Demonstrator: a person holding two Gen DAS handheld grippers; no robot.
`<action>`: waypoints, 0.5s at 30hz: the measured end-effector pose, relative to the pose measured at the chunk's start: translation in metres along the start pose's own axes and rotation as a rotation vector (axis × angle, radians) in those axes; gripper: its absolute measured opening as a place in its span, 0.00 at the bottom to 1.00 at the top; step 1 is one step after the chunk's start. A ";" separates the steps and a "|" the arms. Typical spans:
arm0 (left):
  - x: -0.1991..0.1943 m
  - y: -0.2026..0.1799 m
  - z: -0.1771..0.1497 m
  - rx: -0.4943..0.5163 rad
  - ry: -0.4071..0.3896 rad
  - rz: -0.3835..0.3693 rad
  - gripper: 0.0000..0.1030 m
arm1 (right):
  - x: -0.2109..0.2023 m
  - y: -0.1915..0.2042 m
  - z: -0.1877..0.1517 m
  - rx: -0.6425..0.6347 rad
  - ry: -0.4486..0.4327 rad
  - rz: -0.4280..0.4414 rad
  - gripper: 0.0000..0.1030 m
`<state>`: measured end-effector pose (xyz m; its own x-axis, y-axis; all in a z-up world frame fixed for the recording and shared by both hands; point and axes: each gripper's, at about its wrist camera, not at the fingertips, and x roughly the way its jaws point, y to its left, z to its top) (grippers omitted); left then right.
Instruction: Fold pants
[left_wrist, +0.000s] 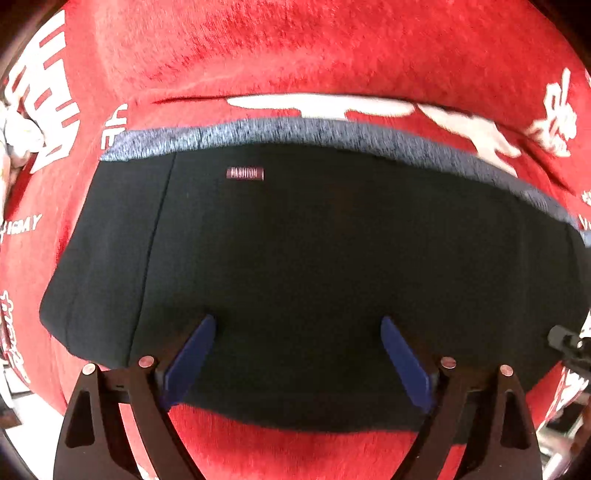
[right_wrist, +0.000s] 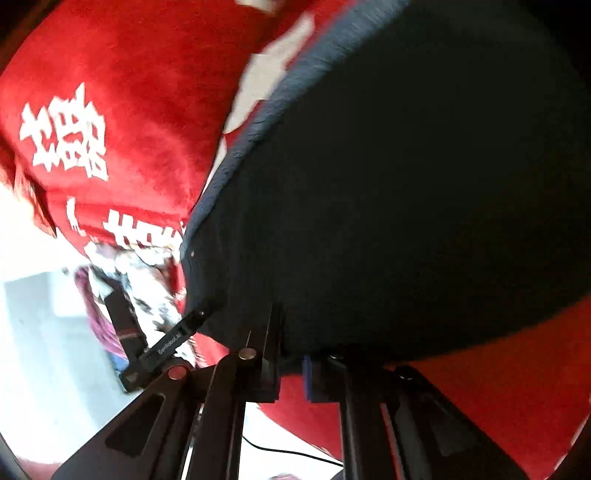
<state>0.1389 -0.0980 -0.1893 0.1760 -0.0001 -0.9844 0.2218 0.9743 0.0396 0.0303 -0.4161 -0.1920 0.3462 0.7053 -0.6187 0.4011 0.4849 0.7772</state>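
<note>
Beneath the left gripper (left_wrist: 297, 332), whose two blue pads are standing wide apart, one pair of black pants (left_wrist: 295, 258) is lying folded on one red blanket (left_wrist: 295, 44); the right gripper (right_wrist: 291, 354) is pinching the near hem, jaws together.

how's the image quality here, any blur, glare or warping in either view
Left wrist view: strong fisheye bulge, dark corners, pants nearly featureless black, white print on the red cloth smeared at right, small label fairly sharp. Right wrist view: more motion blur, tilted, blown-out white at lower left, pants underexposed.
</note>
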 end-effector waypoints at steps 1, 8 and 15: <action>0.001 -0.003 -0.006 0.038 -0.004 0.008 0.89 | -0.001 -0.001 -0.008 -0.015 0.004 -0.041 0.08; -0.011 -0.011 -0.012 0.048 0.007 0.005 0.90 | -0.029 -0.027 -0.027 0.076 0.006 -0.055 0.32; -0.029 -0.068 0.016 0.071 -0.086 -0.054 0.90 | -0.199 -0.106 0.009 0.231 -0.345 -0.343 0.33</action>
<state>0.1341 -0.1676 -0.1606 0.2430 -0.0743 -0.9672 0.2999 0.9540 0.0021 -0.0733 -0.6129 -0.1522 0.4060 0.2966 -0.8644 0.7025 0.5036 0.5028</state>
